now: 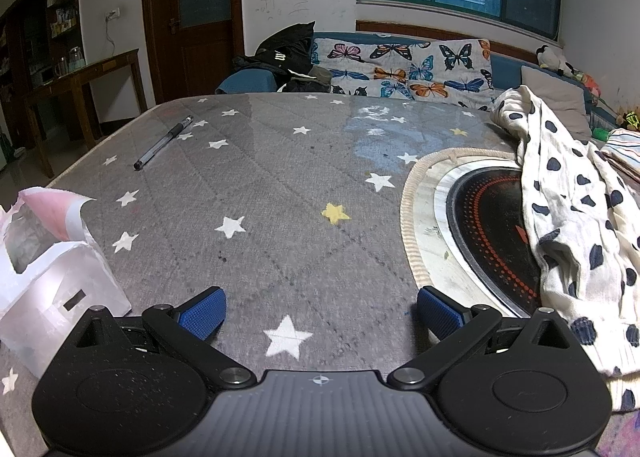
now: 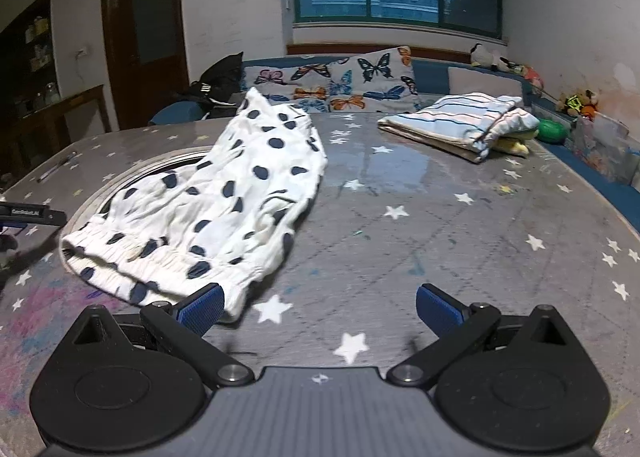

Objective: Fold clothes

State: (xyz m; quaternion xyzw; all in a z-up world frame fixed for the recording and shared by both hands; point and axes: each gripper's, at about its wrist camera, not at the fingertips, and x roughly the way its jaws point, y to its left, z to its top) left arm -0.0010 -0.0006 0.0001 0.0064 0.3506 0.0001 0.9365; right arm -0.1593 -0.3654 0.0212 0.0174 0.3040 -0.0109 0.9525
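White polka-dot garment [image 2: 208, 213] lying crumpled on the grey star-print table cover [image 2: 440, 241], elastic waistband nearest, draped half across the round inset cooktop [image 1: 484, 233] sunk in the table. Left gripper [image 1: 320, 309] hovering low over bare cover just left of the cooktop, jaws spread wide, nothing between the blue pads [image 1: 202, 315]. Right gripper [image 2: 318, 307] likewise wide open and empty, left pad [image 2: 202, 309] right at the waistband's corner, contact hard to judge. Further back on the right, a folded striped piece [image 2: 460, 123] already stacked, something yellow tucked under it, a green ball [image 2: 552, 131] just beside. Pen [image 1: 164, 142] lying far left on the cover, torn white-and-pink bag [image 1: 52, 261] close by the left gripper. Behind the table, butterfly-print cushions [image 2: 340, 85] and a black jacket [image 1: 284, 53]. Small white lettering on the jacket, not readable
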